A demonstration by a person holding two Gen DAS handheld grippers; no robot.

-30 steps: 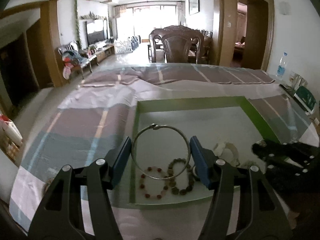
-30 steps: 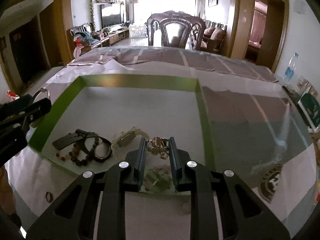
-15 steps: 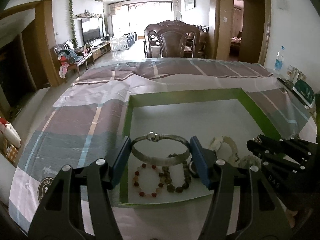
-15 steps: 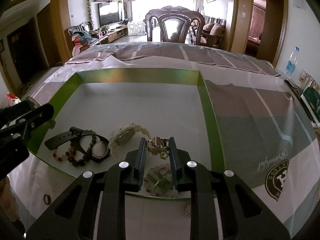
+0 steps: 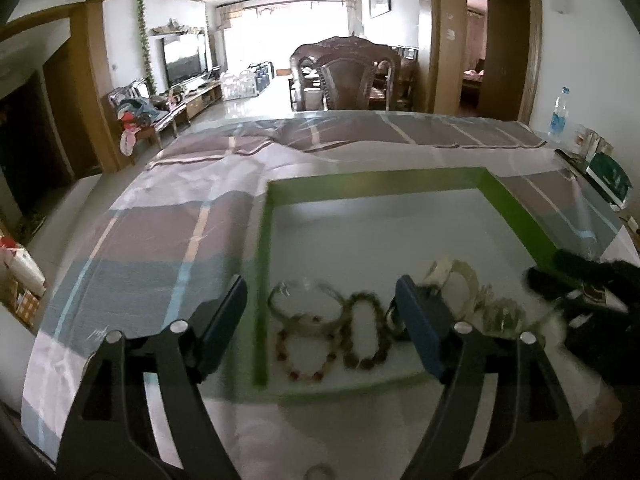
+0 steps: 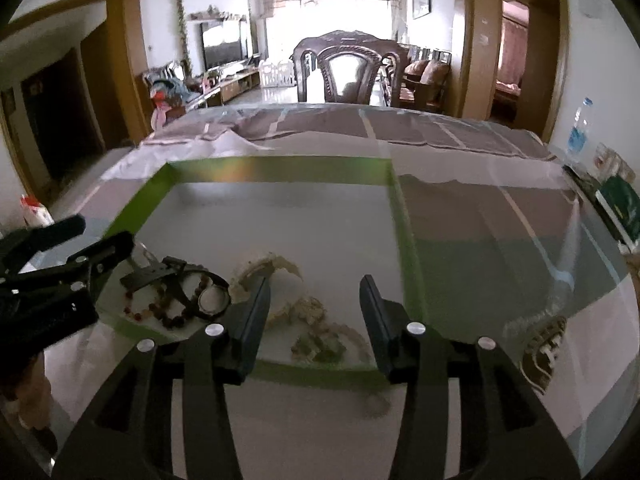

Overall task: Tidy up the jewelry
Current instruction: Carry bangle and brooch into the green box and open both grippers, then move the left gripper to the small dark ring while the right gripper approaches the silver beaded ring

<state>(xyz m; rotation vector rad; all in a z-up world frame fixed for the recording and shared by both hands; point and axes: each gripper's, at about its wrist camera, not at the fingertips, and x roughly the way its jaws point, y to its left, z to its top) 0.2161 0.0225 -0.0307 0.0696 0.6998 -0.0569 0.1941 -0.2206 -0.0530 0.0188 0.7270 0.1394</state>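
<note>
A green-rimmed tray (image 5: 262,280) holds the jewelry. My left gripper (image 5: 322,286) hangs over its near left corner, its blue jaws opening with nothing gripped. The silver bangle (image 5: 308,308) lies flat below them, beside a red bead bracelet (image 5: 306,354) and a dark bead bracelet (image 5: 366,336). My right gripper (image 6: 315,283) stands over the near edge of the tray (image 6: 408,264), its jaws opening. Free below them lie a gold chain bracelet (image 6: 308,308) and a green stone piece (image 6: 320,346). A white watch (image 6: 266,270) and a black watch (image 6: 188,280) lie to the left.
A plaid cloth (image 5: 160,248) covers the table. A small ring (image 5: 320,470) lies on the cloth in front of the tray. A water bottle (image 5: 559,114) and a green box (image 5: 610,178) stand at the far right edge. A wooden chair (image 5: 348,80) stands behind the table.
The left gripper has let go of the silver bangle, which now lies in the tray. The right gripper has opened off the gold bracelet and drawn back a little.
</note>
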